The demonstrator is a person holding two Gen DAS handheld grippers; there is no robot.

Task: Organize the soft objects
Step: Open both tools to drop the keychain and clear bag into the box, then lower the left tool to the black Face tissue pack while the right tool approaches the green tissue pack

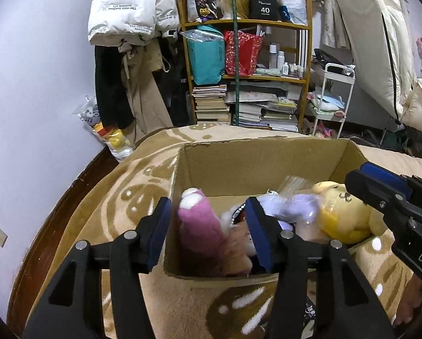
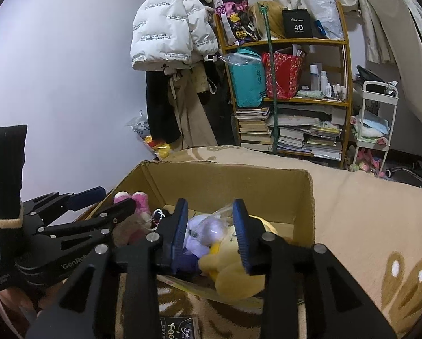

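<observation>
The cardboard box point(image 1: 256, 158) is sitting mid-frame on the tan blanket point(image 1: 143, 175), with the plushies piled inside. The pink plush point(image 1: 199, 226) is lying long-ways, its white-tipped end pointing toward the upper left of the frame. The yellow bear point(image 1: 343, 209) is facing up-right. The left claw point(image 1: 208, 234) is hanging wide open around the pink one, gripping nothing. The right claw point(image 2: 211, 240) is also open, straddling the bear and the bagged purple plush point(image 2: 202, 234).

Wooden bookshelf point(image 1: 267, 25), stacked books point(image 1: 211, 103), white puffer jacket point(image 2: 165, 28), white cart point(image 2: 377, 118)
</observation>
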